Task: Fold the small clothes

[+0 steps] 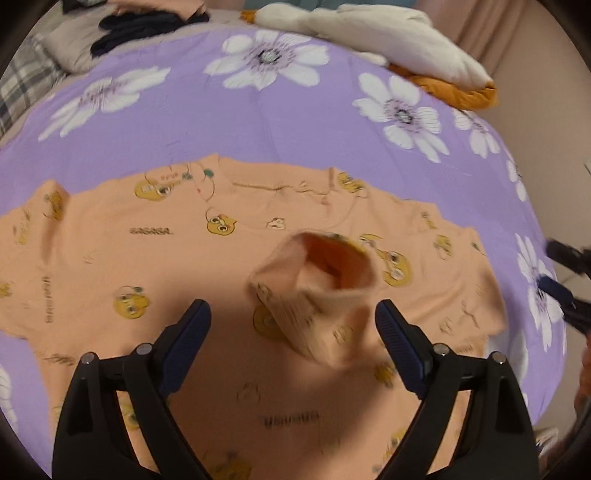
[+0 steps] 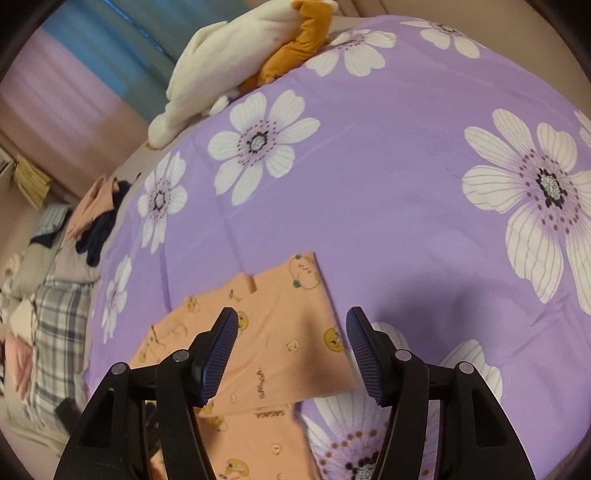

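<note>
A small peach cotton top printed with yellow cartoon chicks point(image 1: 207, 258) lies spread flat on the bed, just ahead of and under the left tongs point(image 1: 293, 317). One ribbed cuffed sleeve point(image 1: 314, 295) is folded in over the body and sits between the two open jaws, its mouth gaping upward; the pads do not press on it, so the left tongs are released, probably having laid the sleeve inward as a first fold. The right tongs point(image 2: 291, 325) are likewise released, with nothing between the jaws, hovering over the garment's outer edge, likely placed to take the next fold. Under everything is the purple bedsheet with large white flowers point(image 2: 388, 166). Beyond the tongs, at the far edge of the bed, lies a white and orange plush toy point(image 1: 388, 40); further left is a heap of dark and peach clothes point(image 1: 147, 18), presumably awaiting folding.
</note>
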Demonstrator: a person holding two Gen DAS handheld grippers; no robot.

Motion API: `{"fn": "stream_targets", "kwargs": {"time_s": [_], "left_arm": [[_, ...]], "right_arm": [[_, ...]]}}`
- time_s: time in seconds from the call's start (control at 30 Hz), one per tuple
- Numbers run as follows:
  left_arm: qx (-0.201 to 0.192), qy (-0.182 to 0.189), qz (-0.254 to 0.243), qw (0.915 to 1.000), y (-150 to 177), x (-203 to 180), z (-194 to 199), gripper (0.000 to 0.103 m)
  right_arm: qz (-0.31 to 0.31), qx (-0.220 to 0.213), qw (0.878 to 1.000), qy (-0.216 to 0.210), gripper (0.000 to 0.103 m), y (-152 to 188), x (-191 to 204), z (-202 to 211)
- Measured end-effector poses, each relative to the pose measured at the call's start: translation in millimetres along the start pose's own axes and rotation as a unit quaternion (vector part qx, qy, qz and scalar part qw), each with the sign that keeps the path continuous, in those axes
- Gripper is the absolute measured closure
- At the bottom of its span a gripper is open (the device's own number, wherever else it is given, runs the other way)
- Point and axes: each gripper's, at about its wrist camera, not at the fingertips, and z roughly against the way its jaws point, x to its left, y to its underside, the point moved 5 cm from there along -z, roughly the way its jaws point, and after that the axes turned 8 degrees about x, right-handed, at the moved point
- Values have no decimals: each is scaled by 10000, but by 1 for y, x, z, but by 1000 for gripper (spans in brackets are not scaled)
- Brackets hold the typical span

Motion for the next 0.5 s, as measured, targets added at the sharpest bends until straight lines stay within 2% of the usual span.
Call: {"fn": "stream_targets", "kwargs": {"time_s": [0.03,0.1,0.13,0.2,0.27,0.5], "left_arm": [[-6,26,16,10000,-2,0,-4,32],[-141,-115,-60,9998,-5,2,-6,58],[-183,-153,-45,9997,-6,3,-5,62],[-225,34,48,9997,-7,4,-1,82],[-307,291,107,9990,-8,2,5,90],[-449,456,164,9978,-12,-4,20,96]], "right_arm": [[-16,19,10000,-7,43,0,-1,0],[-36,45,10000,3,43,2,-2,1],[-28,57,10000,11,43,2,-1,0],[-3,62,10000,-8,43,2,-2,1],[30,75,10000,15,43,2,-1,-1],[125,89,9998,122,43,5,2,-2]]}}
